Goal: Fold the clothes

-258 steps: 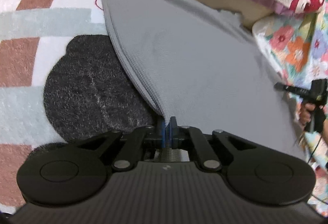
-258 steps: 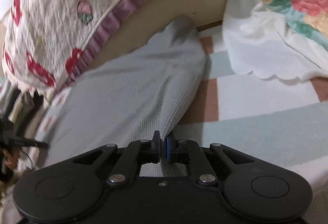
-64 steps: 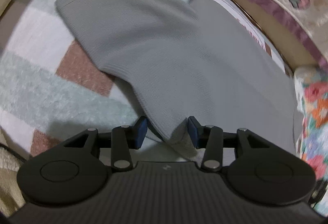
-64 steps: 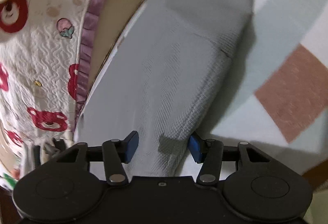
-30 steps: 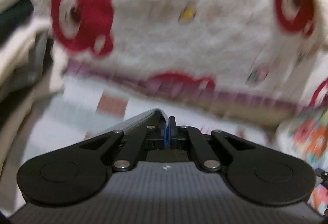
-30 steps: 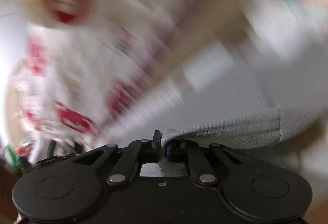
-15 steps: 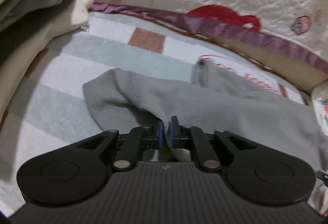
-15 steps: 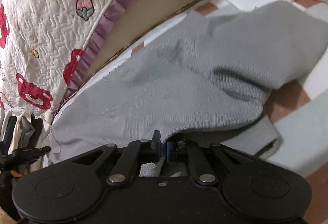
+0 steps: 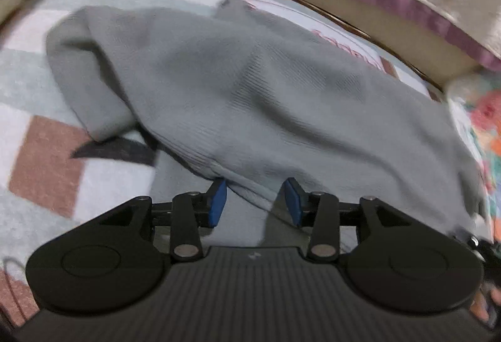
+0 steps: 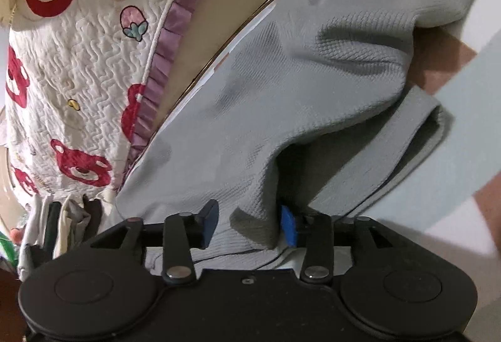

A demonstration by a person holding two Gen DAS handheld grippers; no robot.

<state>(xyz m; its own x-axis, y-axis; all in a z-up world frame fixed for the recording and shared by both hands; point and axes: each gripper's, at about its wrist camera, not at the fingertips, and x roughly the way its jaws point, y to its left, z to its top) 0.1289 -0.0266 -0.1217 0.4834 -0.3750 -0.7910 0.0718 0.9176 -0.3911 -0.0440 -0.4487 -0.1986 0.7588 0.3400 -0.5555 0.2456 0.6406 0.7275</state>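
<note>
On the checked blanket (image 9: 47,160): grey knit garment (image 9: 266,98) doubled over, lumpy, one cuff sticking out. Left claw (image 9: 253,201) and right claw (image 10: 247,223) both released, hem between pads. Needs flattening, further folds.

- The garment (image 10: 281,98) is plain grey, with a fine waffle-knit texture.
- The blanket (image 9: 40,154) beneath shows pale green, white and brownish-pink blocks.
- The quilt (image 10: 87,60) is cream, printed with red bears and pink strawberries, edged in a purple frill (image 10: 169,38).
- The gripper pads (image 9: 217,202) are blue on black bodies.
- A floral cloth (image 9: 488,123) shows pink and orange.
</note>
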